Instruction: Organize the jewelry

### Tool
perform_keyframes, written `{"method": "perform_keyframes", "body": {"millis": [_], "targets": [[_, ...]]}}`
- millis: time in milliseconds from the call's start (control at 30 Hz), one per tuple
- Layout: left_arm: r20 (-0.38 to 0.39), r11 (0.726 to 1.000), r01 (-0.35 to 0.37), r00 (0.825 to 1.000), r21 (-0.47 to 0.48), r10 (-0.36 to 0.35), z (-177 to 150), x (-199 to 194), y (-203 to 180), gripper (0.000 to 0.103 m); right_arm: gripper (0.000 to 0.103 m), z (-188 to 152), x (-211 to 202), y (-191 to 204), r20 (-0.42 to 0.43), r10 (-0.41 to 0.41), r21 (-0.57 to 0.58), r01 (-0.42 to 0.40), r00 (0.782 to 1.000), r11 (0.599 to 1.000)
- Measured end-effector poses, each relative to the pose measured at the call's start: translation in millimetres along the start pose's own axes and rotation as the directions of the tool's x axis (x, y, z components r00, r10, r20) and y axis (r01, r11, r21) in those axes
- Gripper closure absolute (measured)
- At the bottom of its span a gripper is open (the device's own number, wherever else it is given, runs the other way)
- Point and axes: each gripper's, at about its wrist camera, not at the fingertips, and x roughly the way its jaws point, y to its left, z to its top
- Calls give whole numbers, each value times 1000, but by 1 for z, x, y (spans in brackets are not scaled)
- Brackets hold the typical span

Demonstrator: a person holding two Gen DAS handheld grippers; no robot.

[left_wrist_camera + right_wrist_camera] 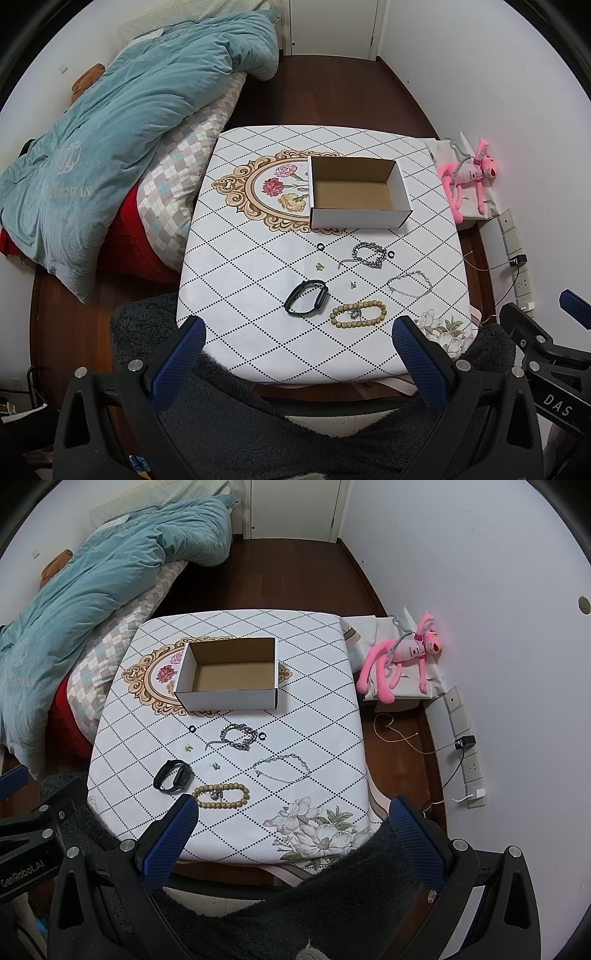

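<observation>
Cardboard box (358, 192) sits bare on the table (236, 332) with nothing sorted yet: watch band (306, 298), bead bracelet (359, 314) and chains all lie loose before it, left gripper (298, 350) and right gripper (293, 829) both spread wide, holding nothing.

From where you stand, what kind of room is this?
Most likely a bedroom in a home: a bed with a rumpled teal duvet stands beside the small table, a pink plush toy lies by the wall, and there's a wooden floor.

Tiny charms (319, 266) too small to identify
</observation>
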Motion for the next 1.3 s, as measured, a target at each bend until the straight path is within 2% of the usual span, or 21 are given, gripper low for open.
{"method": "perform_keyframes", "body": {"millis": [1033,1133,1300], "targets": [[13,1000,0,1000,0,0,5,-6,-1,0,0,2,-14,-3,27,3,5,-3,1000,1000],[25,1000,-13,1000,-8,13,8,6,2,0,0,1,-3,-2,16,9,20,-9,1000,1000],[30,996,-79,996,-28,80,11,42,16,0,0,3,38,1,-44,24,48,-22,999,999]]}}
